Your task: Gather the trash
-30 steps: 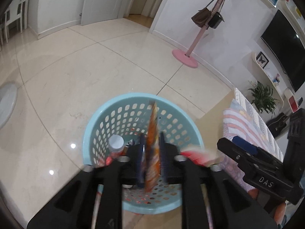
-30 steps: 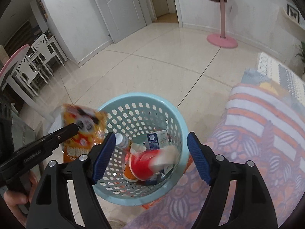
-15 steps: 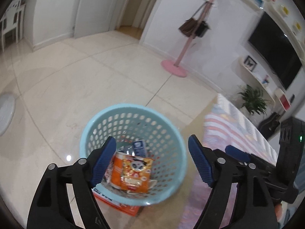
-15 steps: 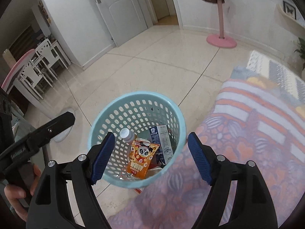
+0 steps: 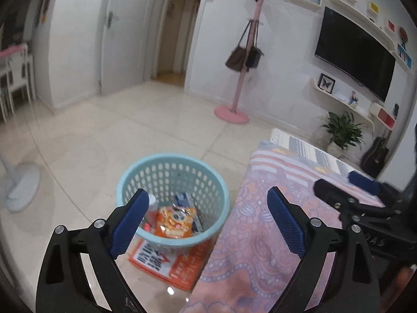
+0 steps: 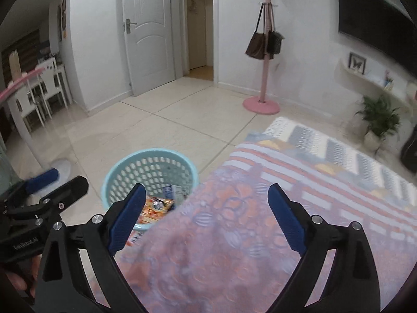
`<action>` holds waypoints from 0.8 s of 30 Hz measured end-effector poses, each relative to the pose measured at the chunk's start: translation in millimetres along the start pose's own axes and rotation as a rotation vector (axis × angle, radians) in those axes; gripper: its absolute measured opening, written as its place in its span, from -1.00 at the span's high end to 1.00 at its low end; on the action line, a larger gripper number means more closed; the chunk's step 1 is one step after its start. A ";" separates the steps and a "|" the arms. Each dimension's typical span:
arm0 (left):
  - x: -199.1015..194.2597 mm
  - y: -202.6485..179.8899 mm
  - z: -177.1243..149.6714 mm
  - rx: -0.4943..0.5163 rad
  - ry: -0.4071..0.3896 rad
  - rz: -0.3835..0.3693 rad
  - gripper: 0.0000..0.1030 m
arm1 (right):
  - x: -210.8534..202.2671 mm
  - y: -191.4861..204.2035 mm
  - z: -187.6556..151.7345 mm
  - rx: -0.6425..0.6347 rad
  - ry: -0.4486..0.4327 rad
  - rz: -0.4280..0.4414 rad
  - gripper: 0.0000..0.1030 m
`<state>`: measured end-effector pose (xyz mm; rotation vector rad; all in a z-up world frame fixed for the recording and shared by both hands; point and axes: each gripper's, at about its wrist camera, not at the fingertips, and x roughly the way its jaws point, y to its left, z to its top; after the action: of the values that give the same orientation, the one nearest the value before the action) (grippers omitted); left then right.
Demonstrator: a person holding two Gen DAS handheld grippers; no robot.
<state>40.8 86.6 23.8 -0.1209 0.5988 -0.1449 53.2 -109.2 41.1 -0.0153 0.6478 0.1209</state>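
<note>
A light blue perforated basket (image 5: 170, 158) stands on the tiled floor beside a patterned cloth. Inside it lie an orange snack packet (image 5: 174, 221), a blue and white carton (image 5: 185, 199) and a white-capped bottle (image 5: 152, 201). My left gripper (image 5: 207, 195) hovers above and behind the basket, its jaws opening with nothing between them. The right gripper (image 6: 206, 190) hangs over the cloth's edge, its jaws also opening and empty. From there the basket (image 6: 148, 153) sits lower left, with the packet (image 6: 155, 210) showing inside.
An orange leaflet (image 5: 166, 263) lies under the basket's near side. The patterned cloth (image 5: 260, 234) fills the right. A pink coat stand (image 5: 232, 110) with bags stands behind, a white fan base (image 5: 23, 187) to the left, and a potted plant (image 5: 341, 130) far right.
The orange packet has left my left gripper and now lies in the basket. Both grippers have widened, risen and drawn back, so the basket looks smaller and more of the room shows.
</note>
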 end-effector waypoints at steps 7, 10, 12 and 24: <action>-9.7 -28.6 -10.9 0.015 -0.117 0.012 -0.75 | -47.3 -6.9 -16.5 -0.029 -0.215 -0.136 -0.75; -17.3 -36.9 -12.7 0.004 -0.172 0.034 -0.75 | -49.9 -18.3 -21.4 -0.013 -0.231 -0.183 -0.75; -16.4 -41.0 -13.2 0.028 -0.182 0.078 -0.75 | -48.0 -28.8 -23.5 -0.003 -0.235 -0.202 -0.75; 13.5 -43.2 -24.0 0.006 -0.049 0.063 -0.75 | -42.9 -61.0 -40.1 0.052 -0.197 -0.217 -0.75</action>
<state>33.9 40.1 3.4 -0.0990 0.5529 -0.0827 2.3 -176.4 33.5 -0.0235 0.4488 -0.1032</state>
